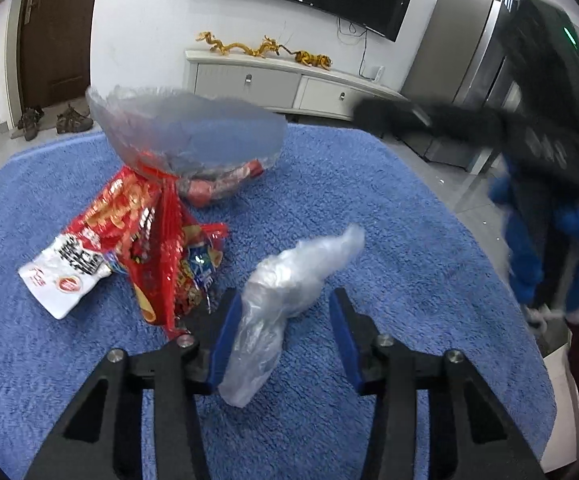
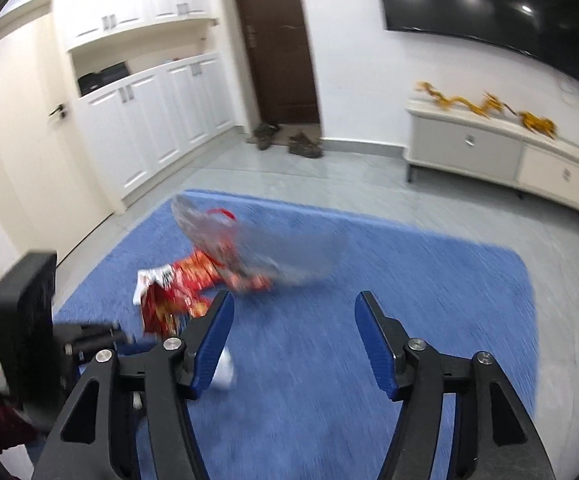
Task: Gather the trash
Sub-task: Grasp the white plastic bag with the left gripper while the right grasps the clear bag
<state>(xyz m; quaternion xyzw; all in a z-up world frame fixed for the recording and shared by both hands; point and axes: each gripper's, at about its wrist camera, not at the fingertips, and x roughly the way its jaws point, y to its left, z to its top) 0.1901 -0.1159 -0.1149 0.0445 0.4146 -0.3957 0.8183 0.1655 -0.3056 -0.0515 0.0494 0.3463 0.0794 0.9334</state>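
On the blue rug (image 1: 369, 208) lies a crumpled clear plastic wrapper (image 1: 281, 300), between the open jaws of my left gripper (image 1: 285, 300), touching the left pad. To its left lie red snack wrappers (image 1: 145, 232) and a grey translucent trash bag (image 1: 193, 132) with trash inside. My right gripper (image 2: 293, 300) is open and empty above the rug (image 2: 409, 300); it shows blurred at the right in the left wrist view (image 1: 389, 116). In the right wrist view the snack wrappers (image 2: 185, 280) and the bag (image 2: 273, 244) lie ahead, and the left gripper (image 2: 89, 336) is at the lower left.
A white TV cabinet (image 1: 289, 80) with gold dragon figures stands at the far wall under a television. Shoes (image 2: 289, 140) lie by a brown door. White cupboards (image 2: 149, 120) line the left wall. Grey tiled floor surrounds the rug.
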